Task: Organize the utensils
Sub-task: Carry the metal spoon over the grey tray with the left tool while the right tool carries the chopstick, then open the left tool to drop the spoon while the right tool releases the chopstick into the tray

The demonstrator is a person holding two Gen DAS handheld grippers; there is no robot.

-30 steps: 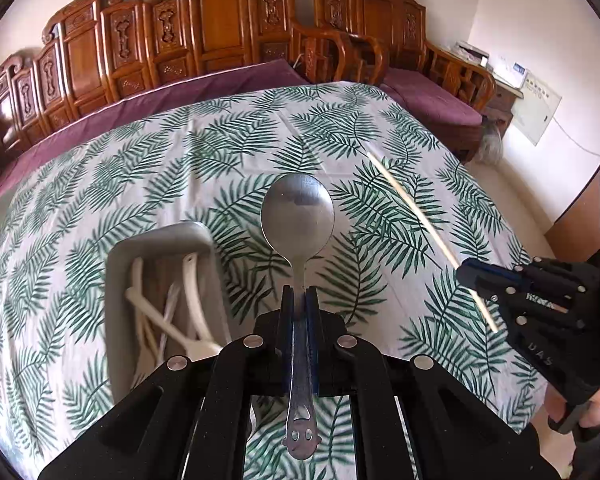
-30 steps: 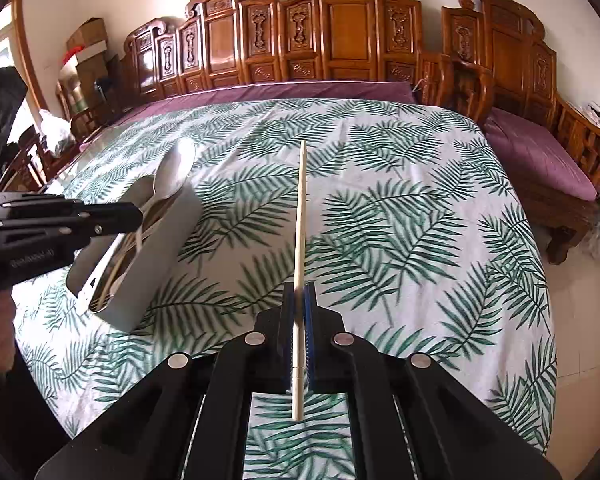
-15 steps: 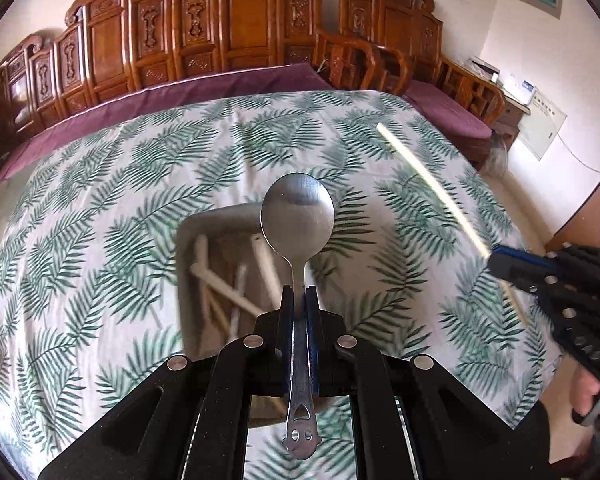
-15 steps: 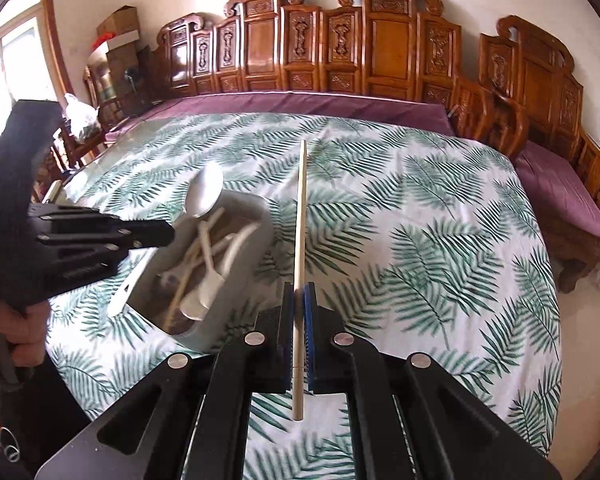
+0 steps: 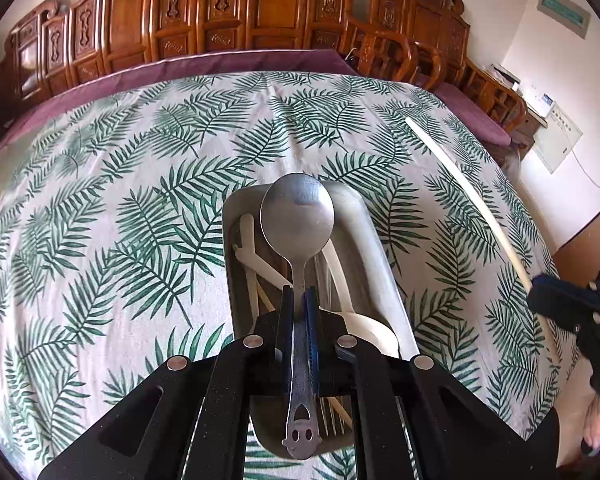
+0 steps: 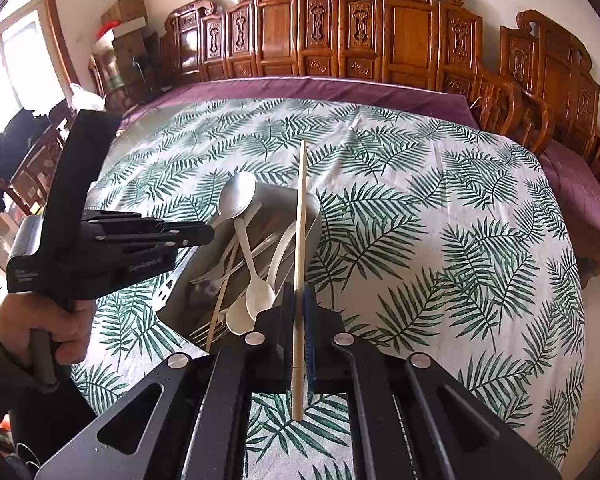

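Now | left tool (image 5: 299,300) pinching spoon (image 5: 297,216) | right tool (image 6: 299,300) pinching chopstick (image 6: 301,216) | tray (image 5: 384,264) partly hidden

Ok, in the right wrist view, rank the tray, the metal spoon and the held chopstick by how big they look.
1. Tray, largest.
2. Chopstick: longest but thin, and nearest the camera, so its rank is unsure.
3. Metal spoon, smallest; its handle is partly hidden.
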